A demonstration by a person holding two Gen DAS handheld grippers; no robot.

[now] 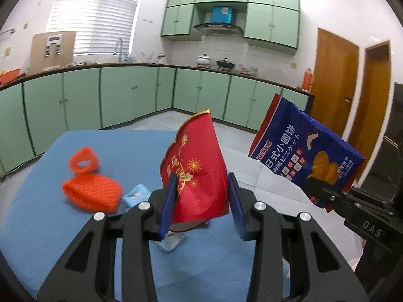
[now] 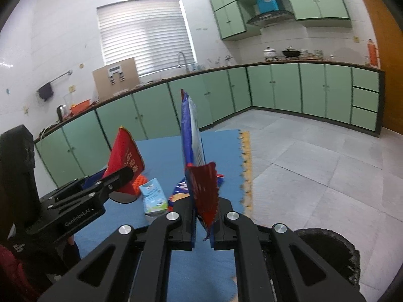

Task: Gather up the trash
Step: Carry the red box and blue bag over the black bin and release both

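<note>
The left gripper point(image 1: 201, 201), jaws half apart, pinched the red packet point(image 1: 196, 171) at centre frame; so loose a hold could have let it slide out. The right gripper point(image 2: 202, 222), nearly closed, clamped the blue biscuit bag point(image 2: 192, 136) edge-on, standing tall and liable to flop. The bin point(image 2: 327, 251) sat lower right. Farther off, a small carton point(image 2: 153, 196) and orange knitted pouch point(image 1: 90, 191) lay on the blue mat point(image 1: 50, 214).

Home kitchen, green base cabinets point(image 1: 126, 93) under a long counter, matching wall cupboards point(image 1: 272, 20), range hood point(image 1: 217, 27), sink tap point(image 2: 181, 59), pots point(image 2: 269, 52), tiled floor point(image 2: 314, 156)
</note>
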